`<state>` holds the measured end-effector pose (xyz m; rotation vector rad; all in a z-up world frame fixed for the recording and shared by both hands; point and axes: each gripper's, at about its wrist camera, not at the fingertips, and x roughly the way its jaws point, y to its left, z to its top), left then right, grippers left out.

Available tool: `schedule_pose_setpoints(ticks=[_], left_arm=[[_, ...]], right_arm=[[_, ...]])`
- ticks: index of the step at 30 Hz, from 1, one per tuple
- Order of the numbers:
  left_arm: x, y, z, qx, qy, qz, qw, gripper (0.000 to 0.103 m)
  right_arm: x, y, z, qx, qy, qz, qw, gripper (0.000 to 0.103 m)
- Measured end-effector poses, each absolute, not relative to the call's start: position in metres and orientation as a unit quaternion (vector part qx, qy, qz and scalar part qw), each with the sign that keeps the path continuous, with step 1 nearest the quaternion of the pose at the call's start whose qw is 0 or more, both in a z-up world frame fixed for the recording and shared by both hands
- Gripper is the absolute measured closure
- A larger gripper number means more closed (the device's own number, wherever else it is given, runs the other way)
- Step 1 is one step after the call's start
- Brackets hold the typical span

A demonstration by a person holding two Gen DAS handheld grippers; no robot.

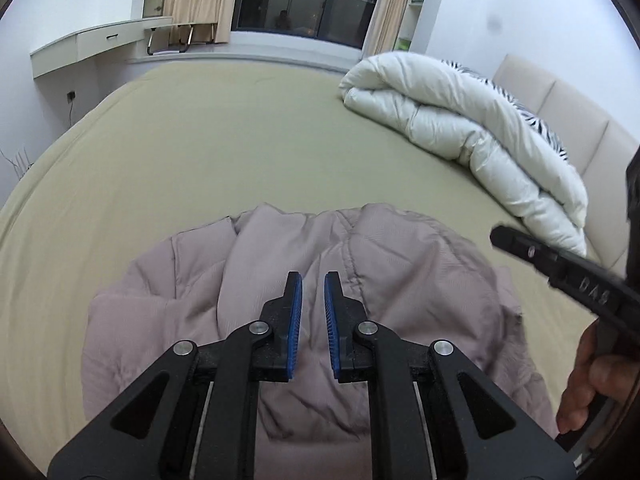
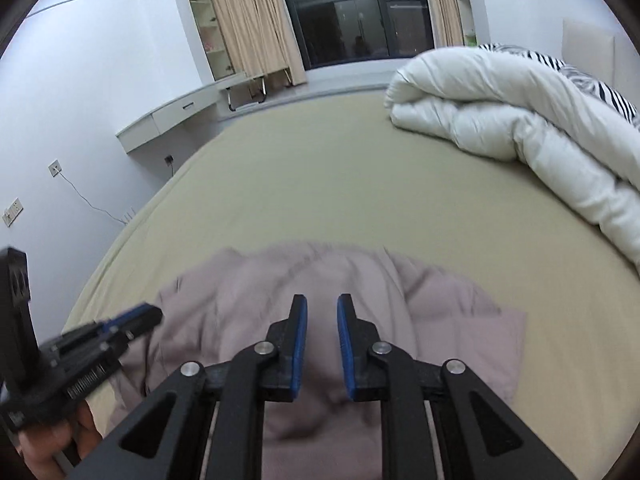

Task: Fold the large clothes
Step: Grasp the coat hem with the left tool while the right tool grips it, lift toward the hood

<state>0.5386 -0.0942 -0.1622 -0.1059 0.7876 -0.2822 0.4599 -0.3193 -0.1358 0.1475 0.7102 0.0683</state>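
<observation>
A dusty-pink padded jacket lies crumpled in a rough heap on the beige bed sheet, near the front edge. My left gripper hovers over the middle of it, blue pads nearly together, with nothing between them. My right gripper hangs over the same jacket with its pads just as close and no cloth caught in them. Each gripper shows in the other's view: the right gripper comes in from the right, the left gripper from the left. Both views are blurred by motion.
A rolled white duvet with a zebra-striped cover lies at the back right, against a padded headboard. A white wall desk and a dark window with curtains stand beyond the bed. A hand holds the right gripper's handle.
</observation>
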Motion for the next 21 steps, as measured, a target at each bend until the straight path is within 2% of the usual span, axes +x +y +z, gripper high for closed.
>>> schedule_pose_setpoints(ticks=[3,5,8,10,12,15,17,19,21], left_arm=[[0.558,-0.088,-0.199,-0.07,0.439,-0.129,0.886,0.092],[0.569,-0.086,-0.216,-0.084,0.449,-0.136,0.879,0.092],[0.571,-0.08,-0.227,-0.089,0.452,-0.146,0.875,0.092],[0.571,-0.076,-0.218,-0.101,0.456,-0.144,0.872,0.092],[0.556,-0.067,-0.195,-0.105,0.428,-0.138,0.887,0.092],[0.53,-0.064,-0.168,-0.102,0.377,-0.144,0.909,0.092],[0.517,-0.07,-0.159,-0.095,0.363,-0.152,0.914,0.092],[0.506,-0.078,-0.162,-0.09,0.367,-0.164,0.911,0.092],[0.499,-0.094,-0.177,-0.054,0.376,-0.173,0.909,0.092]], right_arm=[[0.5,-0.3,-0.174,0.056,0.419,0.057,0.904,0.083],[0.513,-0.294,-0.219,0.03,0.459,0.042,0.887,0.083],[0.507,-0.295,-0.242,0.022,0.435,0.033,0.9,0.084],[0.507,-0.295,-0.235,0.02,0.445,0.037,0.895,0.084],[0.502,-0.296,-0.22,0.033,0.444,0.04,0.895,0.085],[0.491,-0.311,-0.182,0.057,0.383,0.021,0.922,0.082],[0.486,-0.32,-0.167,0.078,0.373,0.004,0.924,0.082],[0.461,-0.324,-0.159,0.101,0.355,0.017,0.929,0.082],[0.431,-0.316,-0.164,0.085,0.349,0.021,0.933,0.077]])
